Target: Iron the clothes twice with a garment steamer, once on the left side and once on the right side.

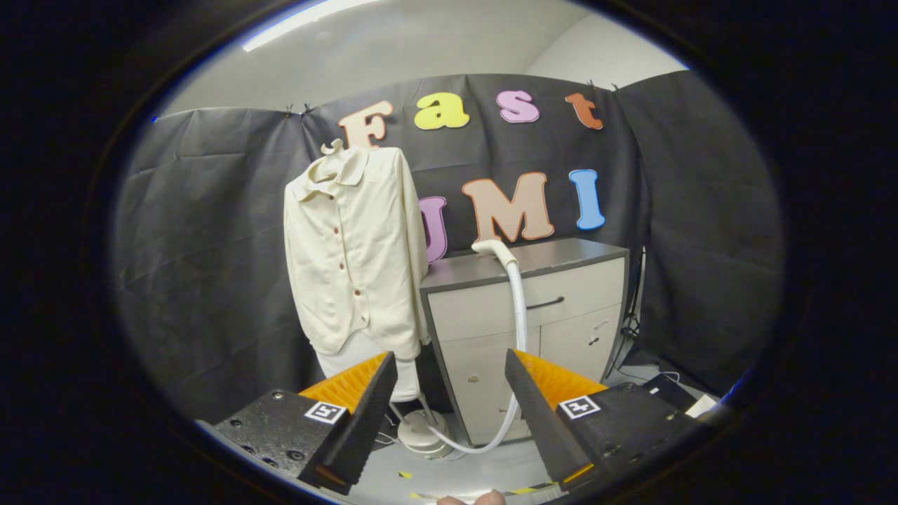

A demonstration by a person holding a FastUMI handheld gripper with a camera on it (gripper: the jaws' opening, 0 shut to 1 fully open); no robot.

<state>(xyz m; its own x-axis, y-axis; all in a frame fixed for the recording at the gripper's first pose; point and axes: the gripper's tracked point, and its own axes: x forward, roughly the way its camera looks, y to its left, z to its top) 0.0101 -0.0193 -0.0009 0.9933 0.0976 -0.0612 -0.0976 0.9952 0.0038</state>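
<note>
Tongs (449, 382) gaping wide, gripping nothing. Steamer head (491, 249) lying on cabinet (575, 256) beyond fingers, shirt (354, 252) hanging just beside it. Seemingly starting: steamer ungrasped, both passes remaining.

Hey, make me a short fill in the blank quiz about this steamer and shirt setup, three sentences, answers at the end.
1. The cream shirt hangs on a ____ in front of the black cloth wall.
2. The steamer head rests on top of the grey ____.
3. The gripper has its fingers ____, holding nothing, well short of the white hose.

Missing words: hanger; cabinet; open
</note>
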